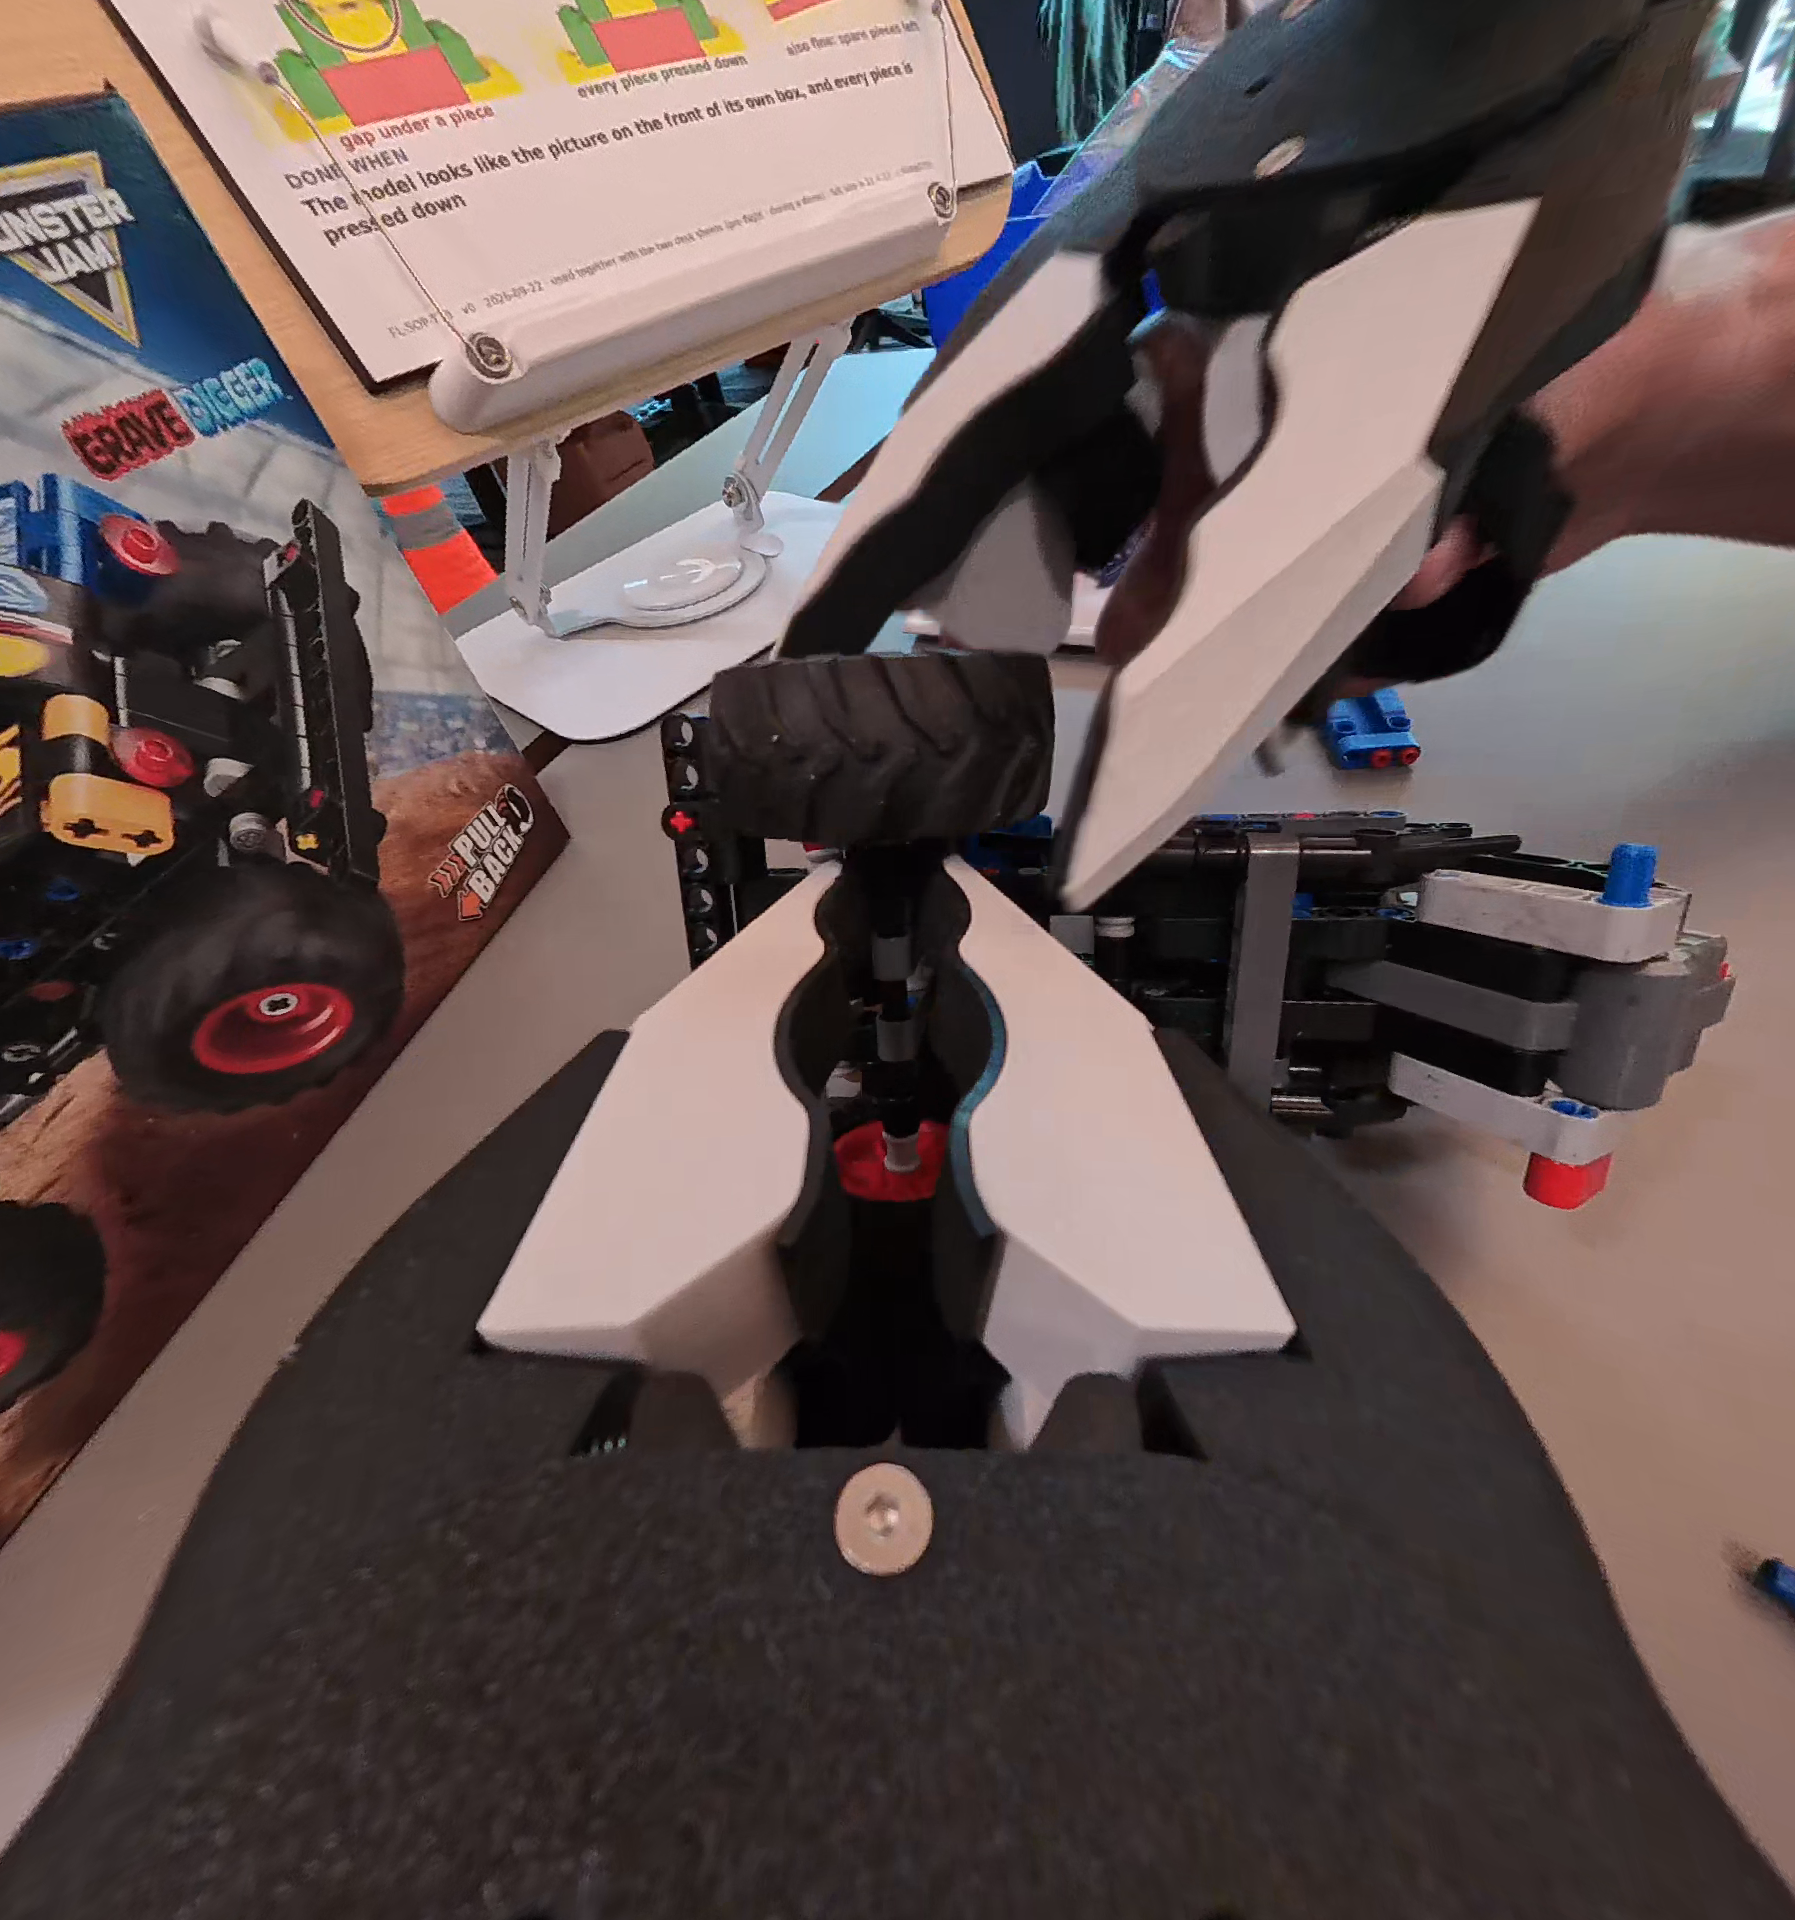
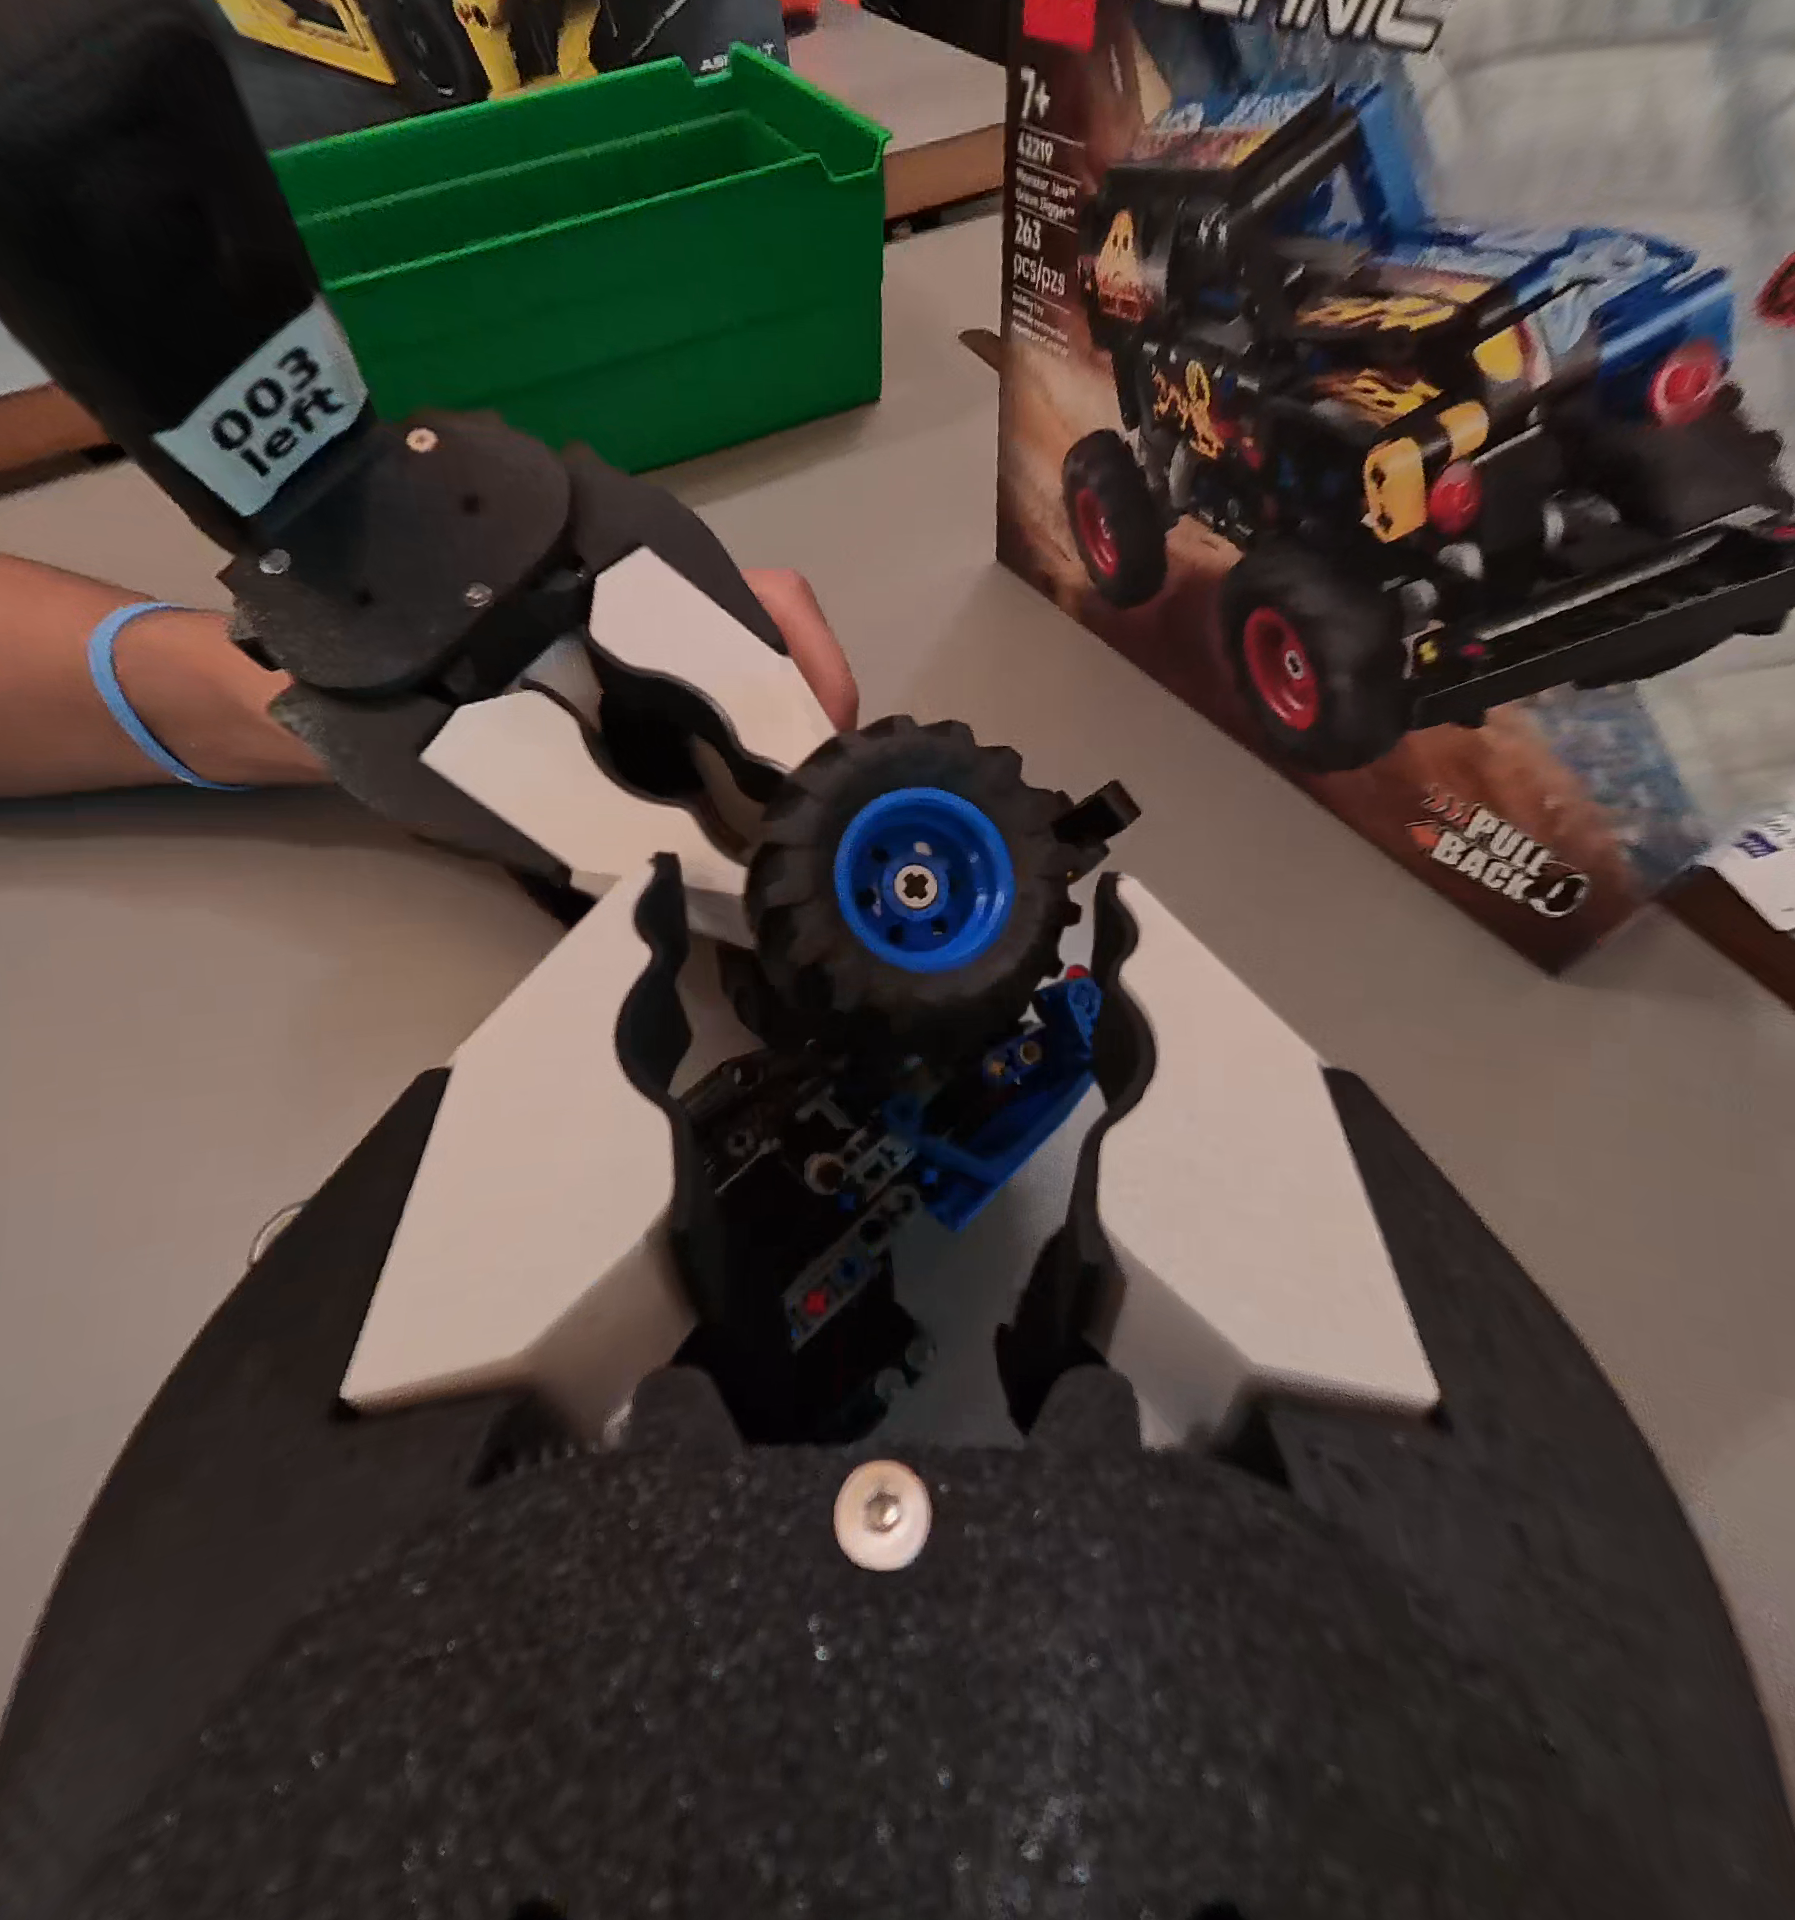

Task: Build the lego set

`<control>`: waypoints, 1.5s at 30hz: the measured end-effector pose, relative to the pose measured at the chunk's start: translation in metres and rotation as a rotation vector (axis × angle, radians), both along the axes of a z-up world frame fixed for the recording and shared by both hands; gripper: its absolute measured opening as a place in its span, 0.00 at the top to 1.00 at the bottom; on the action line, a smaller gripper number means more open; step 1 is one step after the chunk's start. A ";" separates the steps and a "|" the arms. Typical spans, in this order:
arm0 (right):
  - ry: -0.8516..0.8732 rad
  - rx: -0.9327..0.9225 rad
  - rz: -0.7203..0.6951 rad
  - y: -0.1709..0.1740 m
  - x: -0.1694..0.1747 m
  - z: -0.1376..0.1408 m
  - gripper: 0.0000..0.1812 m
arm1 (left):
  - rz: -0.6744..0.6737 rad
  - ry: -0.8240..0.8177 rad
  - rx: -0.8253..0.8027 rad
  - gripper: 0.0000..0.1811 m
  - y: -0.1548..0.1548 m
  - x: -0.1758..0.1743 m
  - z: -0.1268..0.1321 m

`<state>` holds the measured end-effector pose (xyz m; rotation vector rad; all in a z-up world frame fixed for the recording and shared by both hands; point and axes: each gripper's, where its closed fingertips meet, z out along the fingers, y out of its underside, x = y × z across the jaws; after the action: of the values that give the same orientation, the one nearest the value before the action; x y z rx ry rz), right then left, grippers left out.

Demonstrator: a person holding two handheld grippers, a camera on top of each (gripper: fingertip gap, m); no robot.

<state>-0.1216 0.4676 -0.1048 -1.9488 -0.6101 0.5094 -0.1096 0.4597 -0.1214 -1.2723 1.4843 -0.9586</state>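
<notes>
A black-tyred wheel (image 2: 919,878) with a blue hub stood atop a toy truck chassis (image 1: 1392,977) lying on its side on the grey table (image 1: 1599,1403). The axle (image 1: 888,997) ran down from the wheel, lengthwise between the fingers of the left gripper (image 1: 888,883), which was closed on it. The right gripper (image 2: 877,894), jaws parted, straddled the wheel and chassis from above, gripping nothing. Left of the wheel stood the set's box (image 1: 145,727); behind it, an instruction stand (image 1: 664,208). A green bin (image 2: 602,260) sat farther off.

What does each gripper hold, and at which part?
The left gripper is shut on the axle under the black tyre. The right gripper is open around the model truck chassis, gripping nothing.
</notes>
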 end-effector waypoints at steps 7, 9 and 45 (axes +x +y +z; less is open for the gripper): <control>0.152 0.037 0.023 0.010 -0.002 0.003 0.65 | 0.013 0.003 0.050 0.95 0.003 -0.001 -0.002; 0.233 0.006 0.037 0.010 -0.001 0.003 0.66 | 0.016 0.007 0.046 0.95 0.004 0.000 -0.002; -0.810 0.392 -0.164 0.007 0.010 0.008 0.85 | 0.065 0.023 0.030 0.97 0.015 -0.002 -0.005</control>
<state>-0.1116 0.4751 -0.0965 -1.7543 -0.9504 -0.5110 -0.1119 0.4747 -0.1264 -1.3065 1.4608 -0.8789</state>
